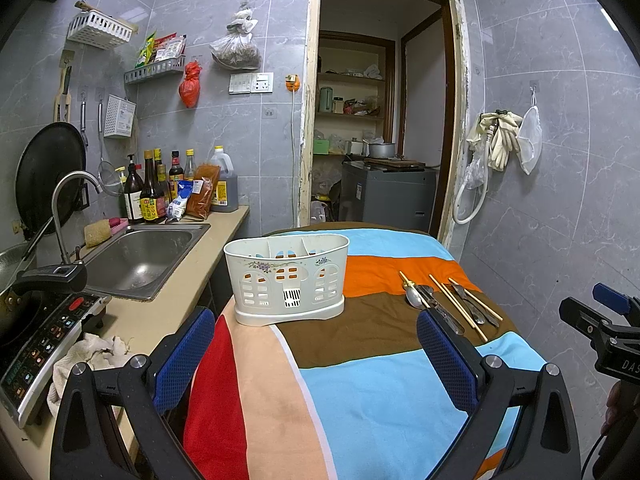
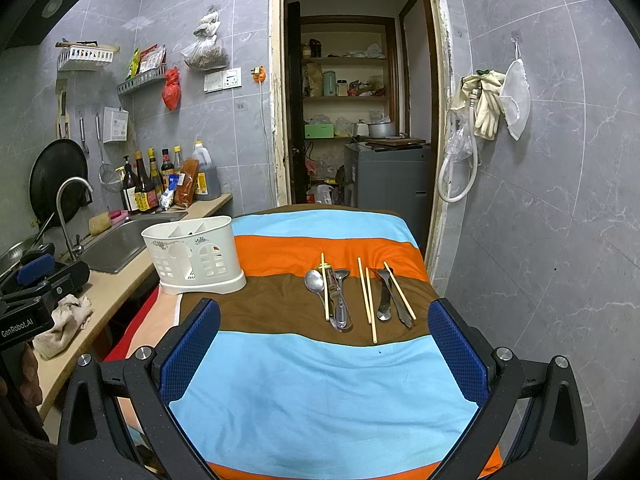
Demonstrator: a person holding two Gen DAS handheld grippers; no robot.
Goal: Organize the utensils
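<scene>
Striped cloth (image 2: 320, 392) covers the worktop; left gripper (image 1: 316, 352) and right gripper (image 2: 324, 344) both hover over it, jaws spread wide, gripping nothing; white caddy (image 2: 196, 256) stands at 10 o'clock in the right wrist view, its compartments showing no contents; spoons (image 2: 316, 282) and chopsticks (image 2: 368, 300) lie side by side at 12 o'clock; "GenRobot.AI" is printed on the left gripper's body.

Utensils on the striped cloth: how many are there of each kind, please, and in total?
Wooden chopsticks: 4
Metal utensils: 4 (at least two are spoons; the others overlap and are hard to identify)
Total: 8
</scene>
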